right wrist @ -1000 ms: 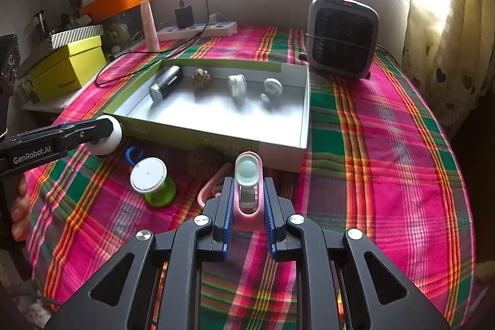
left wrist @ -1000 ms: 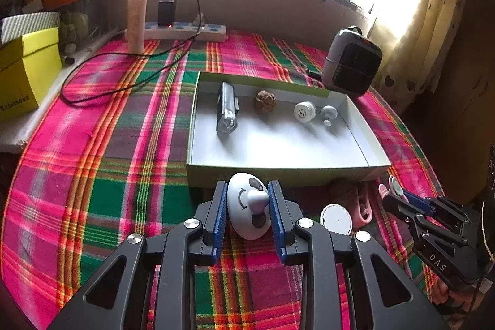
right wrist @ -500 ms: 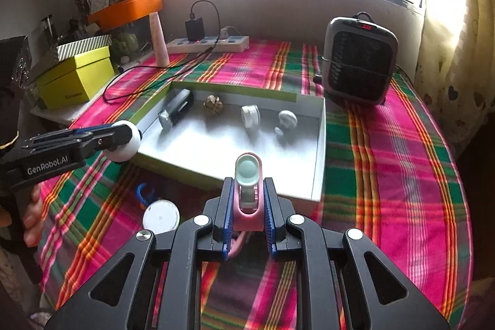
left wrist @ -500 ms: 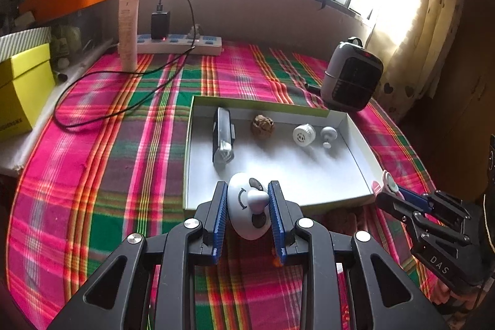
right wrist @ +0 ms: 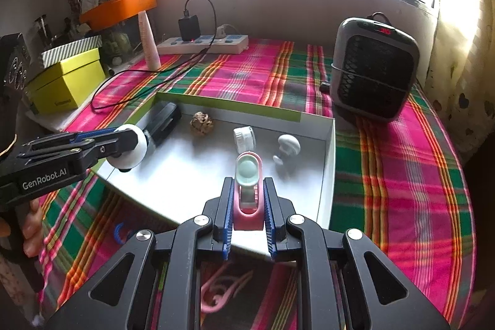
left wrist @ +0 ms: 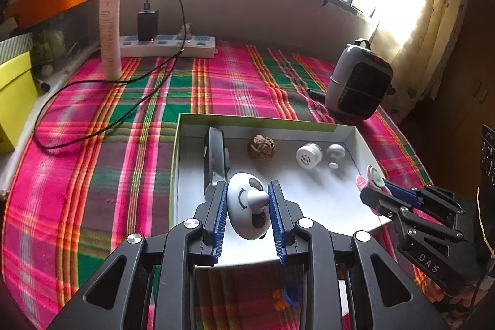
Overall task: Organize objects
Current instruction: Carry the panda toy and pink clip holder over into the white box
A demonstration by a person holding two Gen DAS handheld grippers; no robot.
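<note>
We are working over a desk (left wrist: 92, 175) covered in a pink, green and orange plaid cloth, under a bright window. Along the far wall we are seeing a power strip (left wrist: 167, 47) with a black charger plugged in, a pale tube (left wrist: 109, 36) standing upright, and a small heater (right wrist: 372, 68) near the right edge. A yellow box (right wrist: 66, 82) is sitting off to the left.

A shallow white tray (left wrist: 362, 141) with green outer walls is lying mid-desk. Inside it, along the far wall, are resting a black device (left wrist: 216, 160), a brown walnut-like ball (left wrist: 261, 146), a white ribbed cap (left wrist: 307, 156) and a grey knob (left wrist: 335, 152).

Our left gripper (left wrist: 247, 204) is clamping narrowly on a white rounded toy (left wrist: 246, 209), holding it above the tray's near left part. Our right gripper (right wrist: 247, 201) is pinching a pink clip with a mint pad (right wrist: 247, 187), hanging over the tray's near right side. Pink and blue items on the cloth below are too blurred to identify.
</note>
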